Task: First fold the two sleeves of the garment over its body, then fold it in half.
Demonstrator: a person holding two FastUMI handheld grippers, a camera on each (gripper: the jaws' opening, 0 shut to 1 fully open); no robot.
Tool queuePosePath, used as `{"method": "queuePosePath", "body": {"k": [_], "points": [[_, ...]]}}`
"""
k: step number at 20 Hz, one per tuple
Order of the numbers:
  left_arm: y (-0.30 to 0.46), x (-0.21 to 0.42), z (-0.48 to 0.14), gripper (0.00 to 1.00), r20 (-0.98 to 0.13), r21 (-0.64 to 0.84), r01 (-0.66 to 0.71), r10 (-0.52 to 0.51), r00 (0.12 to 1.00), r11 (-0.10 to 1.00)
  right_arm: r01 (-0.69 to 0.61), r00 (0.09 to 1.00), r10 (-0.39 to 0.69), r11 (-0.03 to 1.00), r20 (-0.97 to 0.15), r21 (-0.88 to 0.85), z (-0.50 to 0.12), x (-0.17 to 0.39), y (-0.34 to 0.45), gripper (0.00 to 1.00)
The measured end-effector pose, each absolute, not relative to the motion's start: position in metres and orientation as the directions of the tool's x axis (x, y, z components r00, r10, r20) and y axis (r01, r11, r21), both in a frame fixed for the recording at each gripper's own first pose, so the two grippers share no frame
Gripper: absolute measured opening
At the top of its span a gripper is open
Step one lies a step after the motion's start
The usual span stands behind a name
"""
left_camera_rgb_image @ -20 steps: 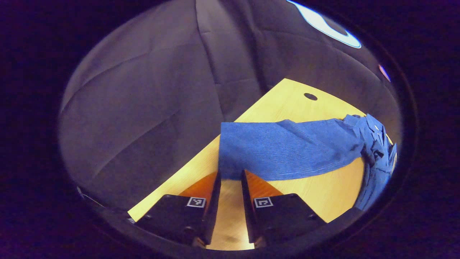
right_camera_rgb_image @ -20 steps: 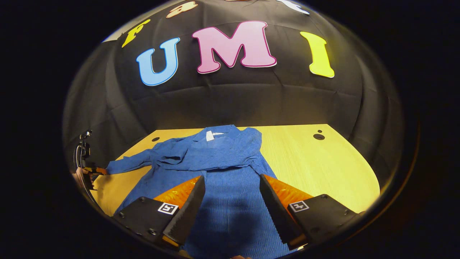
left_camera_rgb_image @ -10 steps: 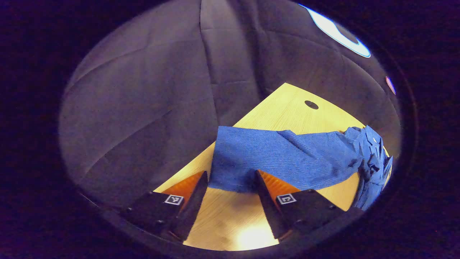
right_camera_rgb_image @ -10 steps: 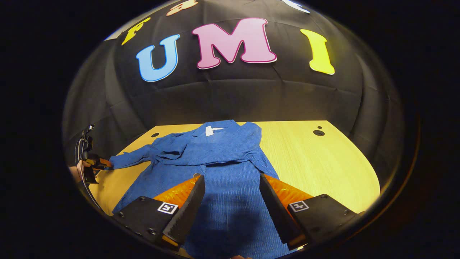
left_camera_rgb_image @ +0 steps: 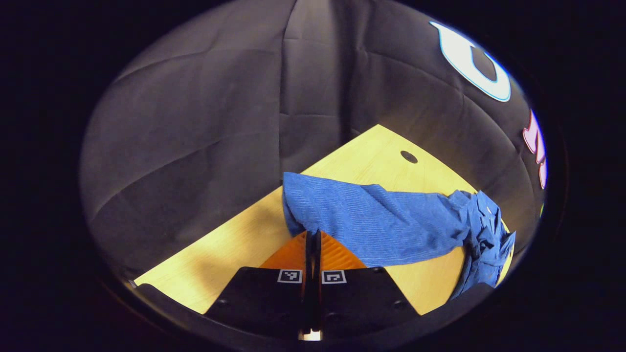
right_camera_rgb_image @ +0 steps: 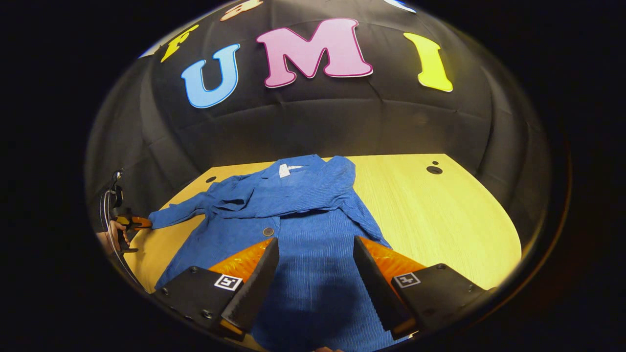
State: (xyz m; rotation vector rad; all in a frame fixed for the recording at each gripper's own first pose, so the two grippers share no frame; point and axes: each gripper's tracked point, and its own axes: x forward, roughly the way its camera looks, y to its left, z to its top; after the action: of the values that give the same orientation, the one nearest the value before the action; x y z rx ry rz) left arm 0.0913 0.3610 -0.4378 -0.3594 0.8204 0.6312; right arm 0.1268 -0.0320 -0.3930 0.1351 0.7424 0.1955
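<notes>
A blue garment (right_camera_rgb_image: 303, 205) lies flat on the yellow wooden table (right_camera_rgb_image: 440, 220), collar at the far side. One sleeve is folded across the chest. The other sleeve (left_camera_rgb_image: 386, 222) stretches out toward the table's left edge. My left gripper (left_camera_rgb_image: 313, 235) is shut on that sleeve's cuff, which bunches at the fingertips; in the right gripper view the left gripper (right_camera_rgb_image: 133, 223) and the hand (right_camera_rgb_image: 113, 234) holding it sit at the sleeve's end. My right gripper (right_camera_rgb_image: 315, 244) hovers open over the garment's lower body, with nothing between its fingers.
The table has small round holes (right_camera_rgb_image: 434, 169) near its far corners, one hole (left_camera_rgb_image: 409, 157) beyond the sleeve. Black cloth walls close in behind and to the left of the table. Bare tabletop lies right of the garment.
My left gripper's fingers spread wider around the cuff, then closed on it. The right gripper stayed open and drew back slightly over the garment.
</notes>
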Motion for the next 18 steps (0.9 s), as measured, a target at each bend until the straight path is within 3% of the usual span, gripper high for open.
{"method": "queuePosePath", "body": {"k": [4,8,15,18], "points": [[0.368,0.099,-0.389,0.0,-0.705,-0.034,-0.609,0.413,0.576,0.793,-0.122,0.721,0.22,0.974,-0.657,0.192,-0.393,0.128,-0.038,0.96],[0.327,0.129,-0.307,0.0,-0.613,-0.052,-0.493,0.362,0.702,0.869,-0.099,0.724,0.202,0.977,-0.66,0.191,-0.394,0.131,-0.049,0.96],[0.161,0.247,-0.254,0.0,-0.466,-0.215,-0.226,0.103,0.879,0.95,-0.055,0.731,0.149,0.986,-0.666,0.16,-0.398,0.134,-0.085,0.96],[0.063,0.278,-0.256,0.0,-0.432,-0.275,-0.084,-0.044,0.901,0.958,-0.011,0.726,0.114,0.988,-0.678,0.154,-0.401,0.132,-0.11,0.96]]}}
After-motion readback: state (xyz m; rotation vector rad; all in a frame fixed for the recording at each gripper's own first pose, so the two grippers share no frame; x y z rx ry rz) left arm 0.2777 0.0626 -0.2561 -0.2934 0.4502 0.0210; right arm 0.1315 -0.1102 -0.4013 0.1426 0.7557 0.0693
